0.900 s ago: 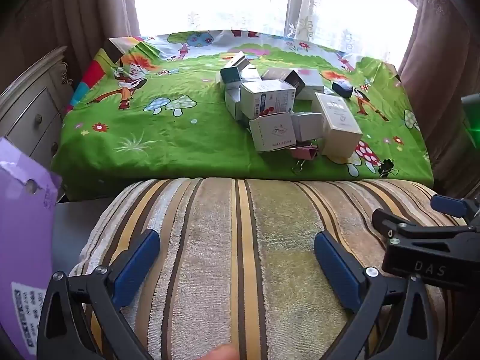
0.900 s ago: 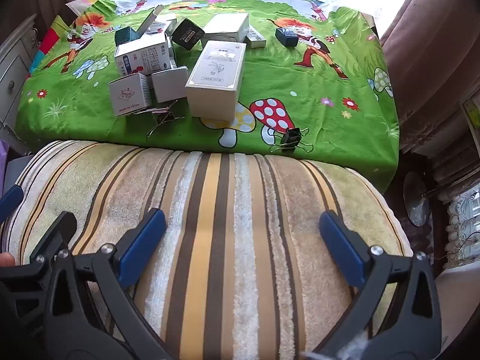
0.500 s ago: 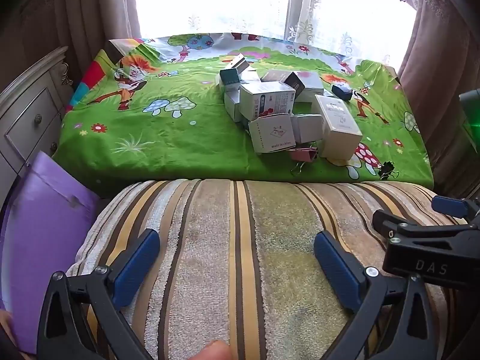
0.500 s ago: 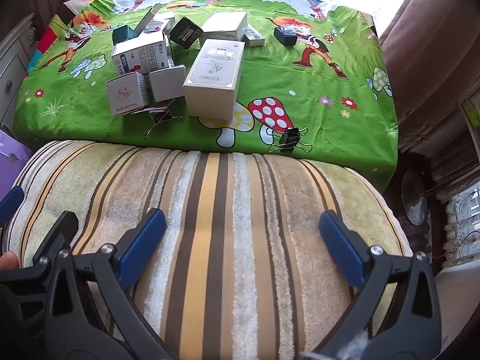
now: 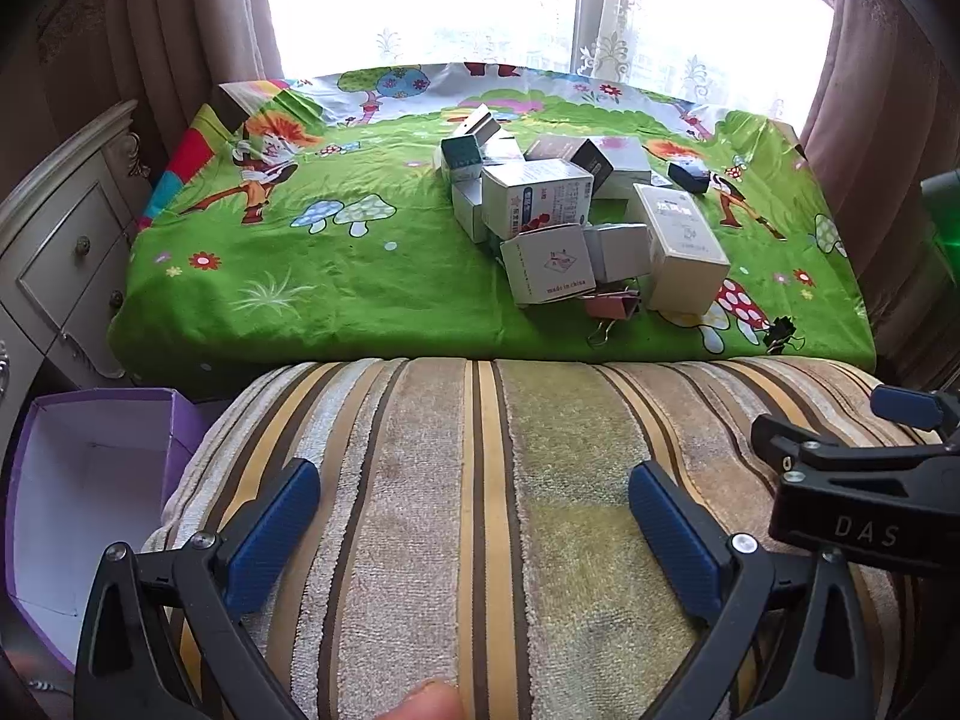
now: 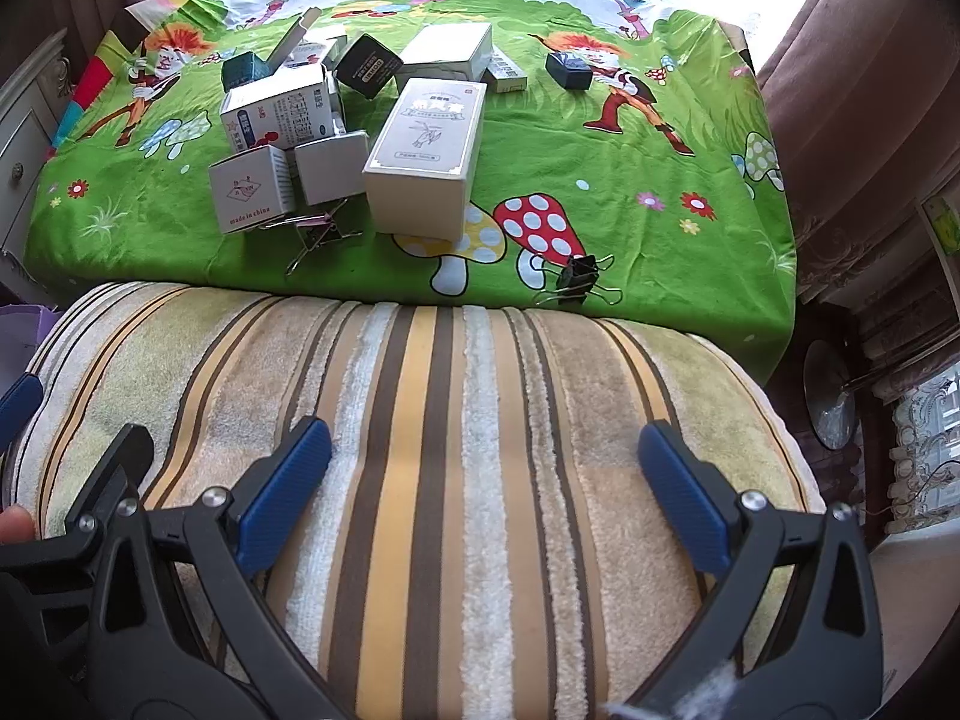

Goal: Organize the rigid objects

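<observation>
Purple box (image 5: 90, 498) now sits upright, open, lower left of frame; left claw (image 5: 474, 516) and right claw (image 6: 483, 486) both apart, empty, over striped cushion (image 5: 480, 450).

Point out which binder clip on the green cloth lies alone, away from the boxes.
The black binder clip, at the cloth's near edge by the red mushroom. The pink binder clip lies right against the boxes.

Black-framed left claw (image 5: 474, 516) — blue ribbed pads, silver screws, "DAS" lettering.
</observation>
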`<state>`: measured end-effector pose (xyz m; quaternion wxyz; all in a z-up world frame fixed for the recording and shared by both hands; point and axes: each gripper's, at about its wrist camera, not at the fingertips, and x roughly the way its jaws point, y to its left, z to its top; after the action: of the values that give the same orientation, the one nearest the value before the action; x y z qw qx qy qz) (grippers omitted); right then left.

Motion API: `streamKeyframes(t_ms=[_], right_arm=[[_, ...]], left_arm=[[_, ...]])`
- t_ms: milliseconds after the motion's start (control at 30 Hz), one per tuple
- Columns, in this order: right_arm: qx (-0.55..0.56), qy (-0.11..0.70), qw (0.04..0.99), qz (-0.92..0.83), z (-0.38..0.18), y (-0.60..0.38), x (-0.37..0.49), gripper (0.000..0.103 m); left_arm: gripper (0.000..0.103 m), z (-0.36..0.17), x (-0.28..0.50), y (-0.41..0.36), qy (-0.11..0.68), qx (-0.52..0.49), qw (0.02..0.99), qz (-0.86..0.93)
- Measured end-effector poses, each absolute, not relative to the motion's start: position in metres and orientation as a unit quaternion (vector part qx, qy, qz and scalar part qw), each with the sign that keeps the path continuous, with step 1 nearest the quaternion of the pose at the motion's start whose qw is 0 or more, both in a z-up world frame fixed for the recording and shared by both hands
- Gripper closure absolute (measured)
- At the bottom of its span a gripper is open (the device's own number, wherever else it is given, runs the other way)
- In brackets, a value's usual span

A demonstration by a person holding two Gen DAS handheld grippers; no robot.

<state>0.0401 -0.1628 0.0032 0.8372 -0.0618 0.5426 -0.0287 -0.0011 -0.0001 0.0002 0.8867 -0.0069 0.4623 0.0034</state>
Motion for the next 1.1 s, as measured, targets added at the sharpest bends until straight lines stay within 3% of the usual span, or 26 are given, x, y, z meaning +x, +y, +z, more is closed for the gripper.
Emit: streamKeyframes(t_ms=[1100], right_arm=[[-0.052,0.532,0.844,-0.028,0.0008,-0.1644,0.0382,0.000]], left_arm=[[0.000,0.0012,-0.0019,-0.0068,0.468,0.007,0.883,0.017]])
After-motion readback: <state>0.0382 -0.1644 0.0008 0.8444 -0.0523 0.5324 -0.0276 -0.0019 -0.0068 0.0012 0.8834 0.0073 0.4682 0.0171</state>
